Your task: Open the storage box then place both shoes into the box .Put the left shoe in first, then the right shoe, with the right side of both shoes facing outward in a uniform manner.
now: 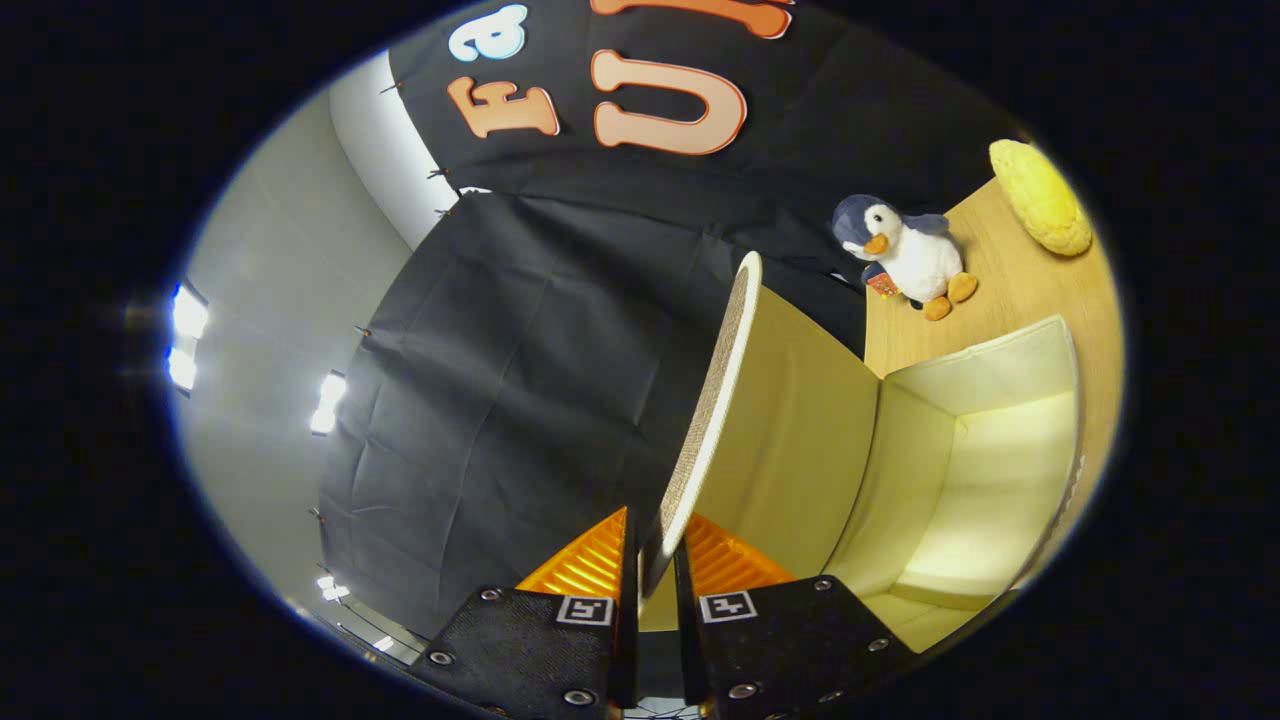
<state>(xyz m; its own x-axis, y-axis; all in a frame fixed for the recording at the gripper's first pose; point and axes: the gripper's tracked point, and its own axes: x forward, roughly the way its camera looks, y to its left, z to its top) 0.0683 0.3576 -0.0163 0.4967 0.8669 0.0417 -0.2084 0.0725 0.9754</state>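
My gripper (655, 560) is shut on the edge of the storage box lid (790, 440), one orange finger (590, 560) on each side of it. The lid is cream inside with a woven beige outer face and a white rim, and it stands swung up and open. Beyond the fingers, on the lid's inner side, the open storage box (1000, 370) shows its cream fabric walls and bare bottom. The view is tilted.
A wooden table (1010, 290) carries the box. Beyond the box sit a plush penguin (905, 255) and a yellow bumpy cushion-like object (1040, 195). Black cloth hangs behind; bright lights shine on a grey wall at the far side.
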